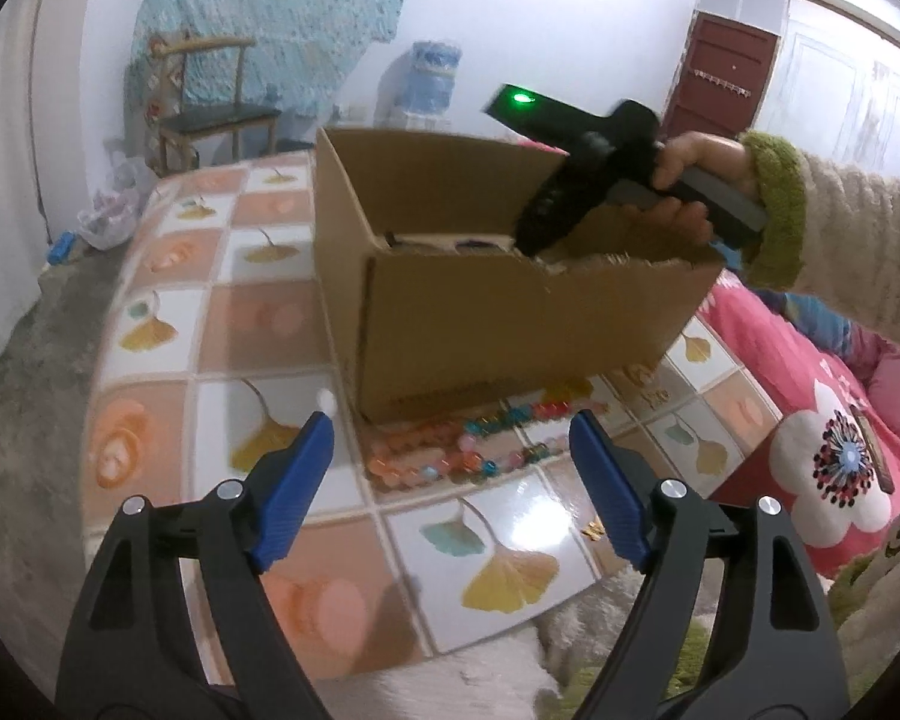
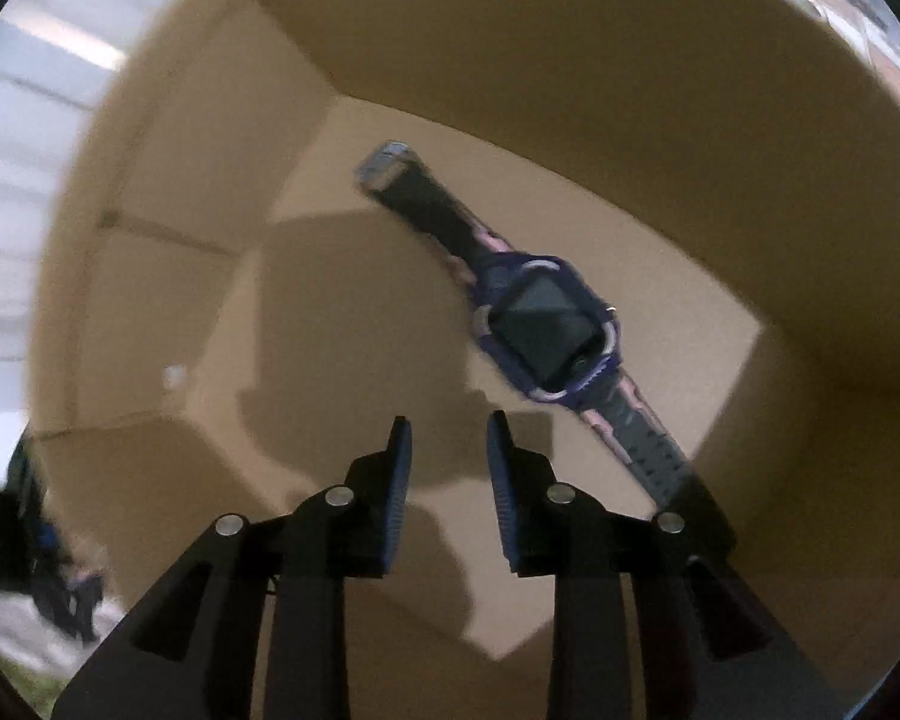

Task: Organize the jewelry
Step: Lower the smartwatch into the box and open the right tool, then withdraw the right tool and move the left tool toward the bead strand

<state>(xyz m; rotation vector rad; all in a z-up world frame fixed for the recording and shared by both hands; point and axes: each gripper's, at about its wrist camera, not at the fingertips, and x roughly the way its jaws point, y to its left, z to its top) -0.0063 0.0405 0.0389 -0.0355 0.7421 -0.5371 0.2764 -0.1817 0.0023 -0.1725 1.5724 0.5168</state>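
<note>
Watch (image 2: 546,330) beyond parted, empty right jaws

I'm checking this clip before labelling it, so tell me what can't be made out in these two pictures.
- Left wrist view: the cardboard box front wall hides its contents; only dark slivers show above the rim.
- Left wrist view: the right hand-held gripper dips into the box, fingertips hidden.
- Left wrist view: the bead bracelets are blurred; their number is unclear.
- Right wrist view: the watch is motion-blurred, its lower strap hidden behind a finger.
</note>
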